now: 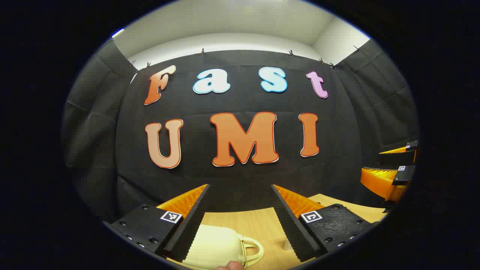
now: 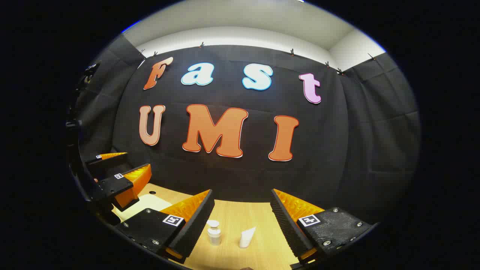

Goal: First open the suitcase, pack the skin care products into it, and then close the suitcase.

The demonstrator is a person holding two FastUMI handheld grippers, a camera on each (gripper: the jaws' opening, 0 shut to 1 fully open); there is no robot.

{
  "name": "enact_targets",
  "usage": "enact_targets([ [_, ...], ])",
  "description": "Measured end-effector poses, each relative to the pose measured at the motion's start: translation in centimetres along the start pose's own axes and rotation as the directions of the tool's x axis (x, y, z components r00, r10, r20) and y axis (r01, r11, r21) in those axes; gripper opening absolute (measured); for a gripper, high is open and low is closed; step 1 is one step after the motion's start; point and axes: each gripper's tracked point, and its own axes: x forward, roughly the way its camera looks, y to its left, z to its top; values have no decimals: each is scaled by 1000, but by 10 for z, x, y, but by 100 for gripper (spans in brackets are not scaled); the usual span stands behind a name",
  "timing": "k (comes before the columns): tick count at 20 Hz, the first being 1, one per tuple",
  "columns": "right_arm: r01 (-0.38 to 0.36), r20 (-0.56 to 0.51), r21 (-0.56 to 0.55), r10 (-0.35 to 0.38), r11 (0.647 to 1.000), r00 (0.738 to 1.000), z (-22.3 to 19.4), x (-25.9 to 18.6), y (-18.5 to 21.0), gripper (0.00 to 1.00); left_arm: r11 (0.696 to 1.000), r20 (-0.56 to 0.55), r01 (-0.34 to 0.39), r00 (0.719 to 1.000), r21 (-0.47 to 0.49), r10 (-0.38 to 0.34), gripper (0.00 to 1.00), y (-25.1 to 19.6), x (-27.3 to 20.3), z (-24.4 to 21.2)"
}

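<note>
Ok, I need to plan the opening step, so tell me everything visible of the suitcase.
The suitcase is small and pale cream, smooth like plastic or leather, with a matching loop handle on gold-looking fittings. It lies flat on the wooden table, apparently closed, low between the open jaws of the left gripper. Its near part is cut off. Neither gripper touches it.

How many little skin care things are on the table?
2: a small white bottle standing on the wooden table, and a white tube just beside it. More may be hidden.
</note>
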Motion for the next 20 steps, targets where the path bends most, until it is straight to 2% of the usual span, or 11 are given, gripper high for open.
enact_targets([
  [7,-10,-66,13,11,1000,998,-24,20,-6,95,999,-11,-11,1000,50,12,99,-3,11,-12],
  [13,-106,-44,16,107,994,993,-19,49,-4,96,993,-3,-109,994,45,110,99,3,26,0],
  [20,-248,-35,52,250,967,968,-27,50,1,96,979,-34,-192,980,61,195,99,-7,20,-5],
])
